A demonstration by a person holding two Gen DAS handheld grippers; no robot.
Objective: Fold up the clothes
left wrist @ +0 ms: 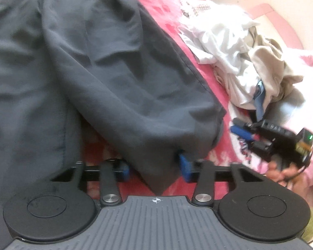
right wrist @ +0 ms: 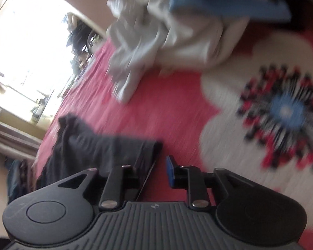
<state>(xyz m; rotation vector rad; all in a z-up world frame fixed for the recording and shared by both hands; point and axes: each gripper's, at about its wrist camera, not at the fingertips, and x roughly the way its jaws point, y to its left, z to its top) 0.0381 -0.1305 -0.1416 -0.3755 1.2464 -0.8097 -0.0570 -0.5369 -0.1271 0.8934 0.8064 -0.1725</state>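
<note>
Dark grey thin-fabric shorts (left wrist: 77,66) are spread over the bed w/ the red-and-pink flower-print sheet (left wrist: 162,18), taking up most of the left wrist view. One bottom corner of them hangs down right btwn the left gripper (left wrist: 155,169)'s blue pads (left wrist: 185,167). The pads sit a bit apart w/ the cloth in the gap, can't tell if they actually pinch it.

Right gripper (right wrist: 150,170) is over the sheet next to another edge of the same grey fabric (right wrist: 89,148). The cloth covers its left finger; the right blue pad (right wrist: 170,171) is bare, red sheet showing in the gap, so it looks apart and not clamped on anything. This view is pretty blurry tho.

Further toward the far side of the bed there's a crumpled pile of white and beige clothes (left wrist: 240,62), well apart from the shorts. In the left view the right gripper is held by a hand (left wrist: 281,171) near the bed's right side, just below that pile.
</note>
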